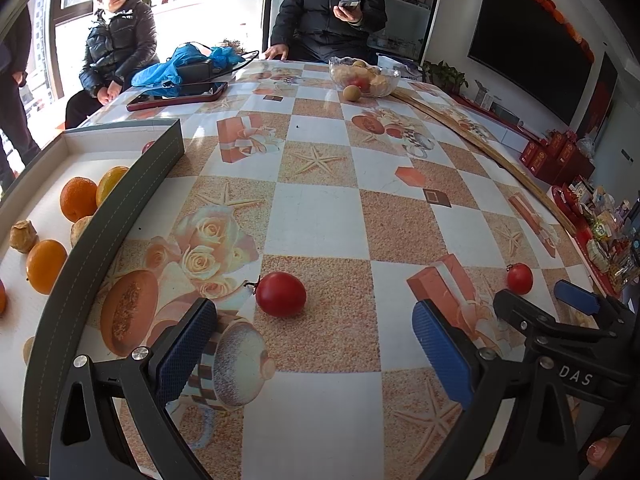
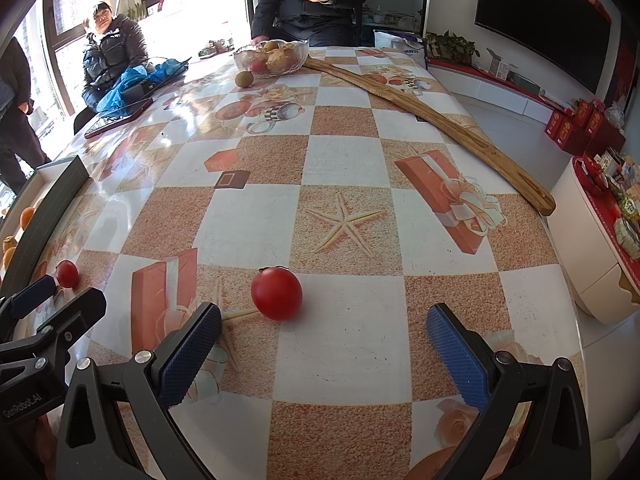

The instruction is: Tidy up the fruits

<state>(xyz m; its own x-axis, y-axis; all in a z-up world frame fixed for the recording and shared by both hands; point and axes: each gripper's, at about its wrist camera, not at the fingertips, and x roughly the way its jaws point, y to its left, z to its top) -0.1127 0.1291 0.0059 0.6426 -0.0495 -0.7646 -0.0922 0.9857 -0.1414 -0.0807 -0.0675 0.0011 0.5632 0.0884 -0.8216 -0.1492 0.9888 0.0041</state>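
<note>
Both hand-held grippers wide open, nothing held. Left hand-held gripper (image 1: 314,350) faces one tomato (image 1: 281,294) on the counter (image 1: 320,208), just right of the tray (image 1: 120,208) w/ oranges. Right hand-held gripper (image 2: 324,344) faces the other tomato (image 2: 276,294), slightly left of centre. Best approach prob: shift left to centre it, go low, close gently — it's round and may roll.

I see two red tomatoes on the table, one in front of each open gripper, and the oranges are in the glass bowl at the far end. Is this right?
Not quite. The oranges lie in the grey box at the left, as the left wrist view shows, not in the glass bowl. The rest holds: one tomato sits before the open left gripper, another tomato before the open right gripper.
</note>
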